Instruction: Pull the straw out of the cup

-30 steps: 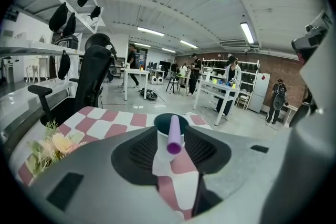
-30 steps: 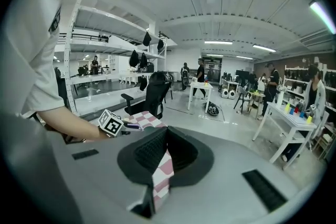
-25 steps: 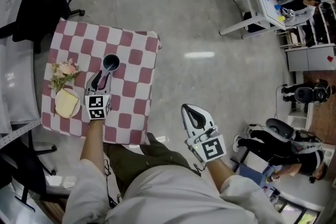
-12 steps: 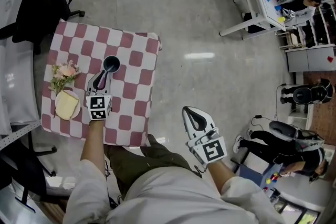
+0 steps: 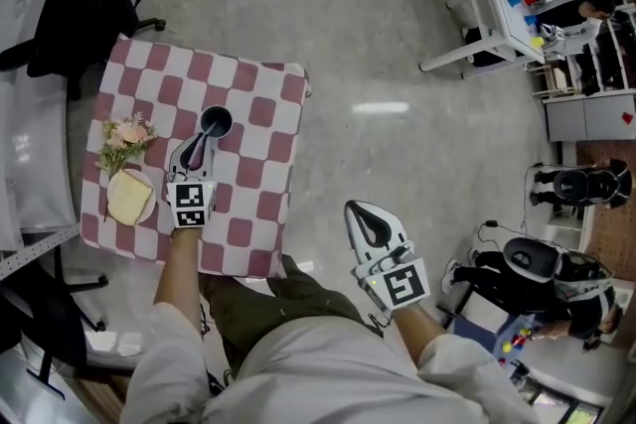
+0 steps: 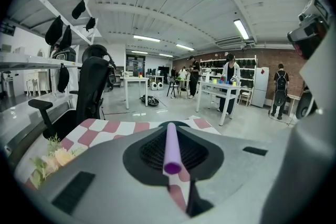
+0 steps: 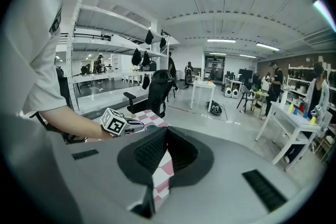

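The purple straw is clamped between the pads of the left gripper, whose jaws have just been closing on it. The straw's far end is seated in the dark cup, so it is not yet pulled out. The left gripper is held just beside the cup, on the person's side of it. The cup is set on a red-and-white checkered cloth. In the head view, a small bunch of flowers is laid to the left of the cup, and a pale yellow item is placed nearer the person than the flowers. The right gripper is held well apart from the cup, off the cloth and over the grey floor, with its jaws brought together on nothing.
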### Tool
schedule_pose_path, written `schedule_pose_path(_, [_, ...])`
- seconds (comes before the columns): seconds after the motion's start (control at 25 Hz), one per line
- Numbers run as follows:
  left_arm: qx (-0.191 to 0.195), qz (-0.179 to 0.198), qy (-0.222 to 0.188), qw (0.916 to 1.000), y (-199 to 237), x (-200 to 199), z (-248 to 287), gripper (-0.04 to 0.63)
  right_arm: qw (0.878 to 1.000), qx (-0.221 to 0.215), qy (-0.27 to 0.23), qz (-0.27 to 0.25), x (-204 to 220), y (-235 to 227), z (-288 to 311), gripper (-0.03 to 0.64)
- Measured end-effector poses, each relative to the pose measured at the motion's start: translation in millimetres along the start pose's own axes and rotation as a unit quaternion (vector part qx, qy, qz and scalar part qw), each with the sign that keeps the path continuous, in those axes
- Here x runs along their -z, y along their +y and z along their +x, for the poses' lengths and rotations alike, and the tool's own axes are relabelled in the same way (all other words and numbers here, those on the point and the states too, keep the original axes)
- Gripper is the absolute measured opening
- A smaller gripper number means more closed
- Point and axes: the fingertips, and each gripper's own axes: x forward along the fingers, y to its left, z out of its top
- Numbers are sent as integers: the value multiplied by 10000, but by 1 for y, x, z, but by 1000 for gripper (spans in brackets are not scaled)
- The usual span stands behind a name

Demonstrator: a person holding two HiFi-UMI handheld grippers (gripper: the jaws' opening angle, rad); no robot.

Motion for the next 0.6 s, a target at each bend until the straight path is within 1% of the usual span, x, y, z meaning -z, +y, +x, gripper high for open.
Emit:
schedule_pose_path(0.24, [64, 107, -44, 9999, -3, -13, -3, 34, 10000, -51, -50, 3, -4, 3, 3, 5])
schedule_pose_path(0.6, [133, 217, 73, 9996, 0, -16, -9, 34, 9998, -97, -171, -25, -12, 8, 5, 5])
